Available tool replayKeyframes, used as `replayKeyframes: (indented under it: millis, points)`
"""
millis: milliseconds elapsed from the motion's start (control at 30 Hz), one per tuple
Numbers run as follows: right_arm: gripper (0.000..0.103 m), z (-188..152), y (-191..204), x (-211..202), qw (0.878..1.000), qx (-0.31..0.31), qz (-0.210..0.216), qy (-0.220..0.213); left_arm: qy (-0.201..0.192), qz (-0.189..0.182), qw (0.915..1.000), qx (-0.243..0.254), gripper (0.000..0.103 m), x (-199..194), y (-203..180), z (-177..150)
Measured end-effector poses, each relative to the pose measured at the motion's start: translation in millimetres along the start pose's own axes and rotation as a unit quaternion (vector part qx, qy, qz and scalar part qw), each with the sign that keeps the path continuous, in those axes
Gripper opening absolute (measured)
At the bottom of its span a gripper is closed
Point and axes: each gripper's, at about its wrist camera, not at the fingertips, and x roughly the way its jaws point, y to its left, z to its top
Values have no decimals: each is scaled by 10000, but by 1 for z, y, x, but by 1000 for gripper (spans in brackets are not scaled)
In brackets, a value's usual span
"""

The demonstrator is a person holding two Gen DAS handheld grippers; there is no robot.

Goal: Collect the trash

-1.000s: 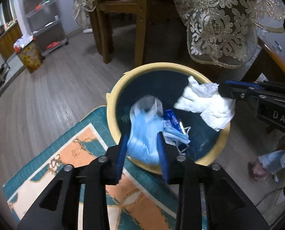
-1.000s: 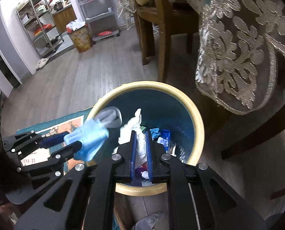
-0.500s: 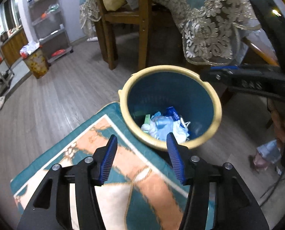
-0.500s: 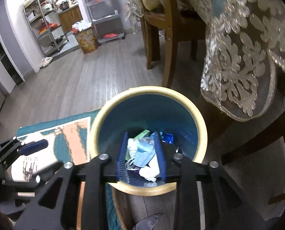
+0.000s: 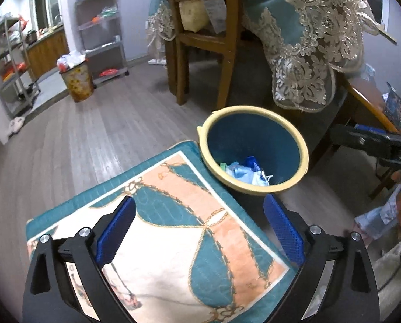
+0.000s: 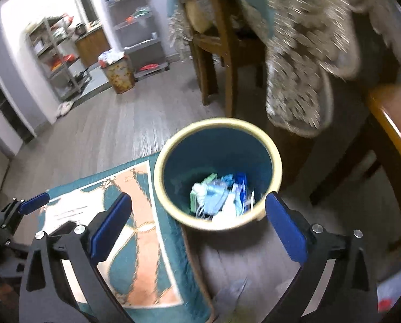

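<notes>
A blue trash bin with a cream rim [image 5: 302, 145] [image 6: 277, 158] stands on the wood floor at a rug's corner. Trash lies in its bottom: blue face masks, white tissue and wrappers [image 5: 247, 173] [image 6: 219, 196]. My left gripper [image 5: 200, 231] is open and empty, above the rug, short of the bin. My right gripper [image 6: 199, 228] is open and empty, above the bin's near rim. The right gripper's finger [image 5: 372, 145] shows at the right of the left wrist view; the left gripper's finger [image 6: 25, 207] shows at the left of the right wrist view.
A teal and orange patterned rug [image 5: 178, 231] [image 6: 135, 242] lies left of the bin. A wooden chair [image 5: 203, 37] and a table with a lace-edged cloth [image 5: 308, 43] stand behind it. A second full bin [image 5: 76, 80] and metal shelves [image 5: 100, 27] stand far left.
Both grippers opened and dropped the blue mask and the white tissue into the bin. Both have pulled back and up from the bin, jaws now wide.
</notes>
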Motion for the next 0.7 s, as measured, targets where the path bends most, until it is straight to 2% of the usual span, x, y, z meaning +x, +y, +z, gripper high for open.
replayKeyframes:
  millis: [133,200,333,500,700]
  points:
    - [97,-5,4,-1,9991,-195,-363,-95,-142,-17,9999,1,98,-2,0,2]
    - [97,-5,6,-1,9982,-308,-499,-157,-160,117,9998,-84,98,0,1,6]
    - [97,-7,12,-1,9967,-515,-580,-238,-273,233,9988,-330,98,-1,7,13]
    - [97,-9,20,0,9950,-746,-608,-266,-313,125,9981,-516,98,-2,11,14]
    - [97,-8,22,0,9948,-794,-565,-288,-359,333,9984,-276,98,-2,4,12]
